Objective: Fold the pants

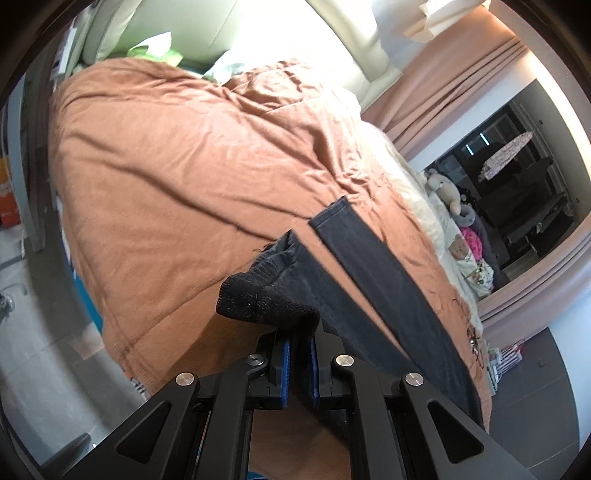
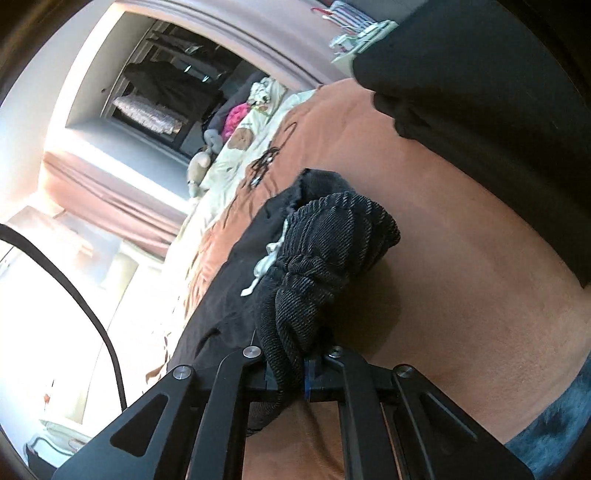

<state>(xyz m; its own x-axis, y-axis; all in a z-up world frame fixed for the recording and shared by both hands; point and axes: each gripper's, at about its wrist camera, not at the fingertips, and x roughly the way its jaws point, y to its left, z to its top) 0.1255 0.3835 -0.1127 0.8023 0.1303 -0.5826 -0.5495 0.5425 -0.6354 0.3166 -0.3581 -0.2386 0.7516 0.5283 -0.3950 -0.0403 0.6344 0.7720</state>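
Dark grey pants [image 1: 369,280] lie on a rust-orange bedspread [image 1: 184,166], their legs stretching away to the right. My left gripper [image 1: 300,334] is shut on a ribbed cuff of the pants [image 1: 266,299], which bunches up over the blue pads. In the right wrist view, my right gripper [image 2: 301,363] is shut on a thick bunch of the pants' ribbed fabric [image 2: 325,254], likely the waistband, with a white drawstring [image 2: 264,266] hanging beside it. The rest of the pants [image 2: 221,295] spreads to the left on the bedspread [image 2: 461,258].
A cream headboard [image 1: 221,29] and pink curtains [image 1: 461,92] stand behind the bed. Stuffed toys [image 1: 450,195] and a cream blanket line the bed's far side. A dark wardrobe opening [image 1: 517,184] is beyond. A dark sleeve or garment [image 2: 498,92] hangs at the upper right.
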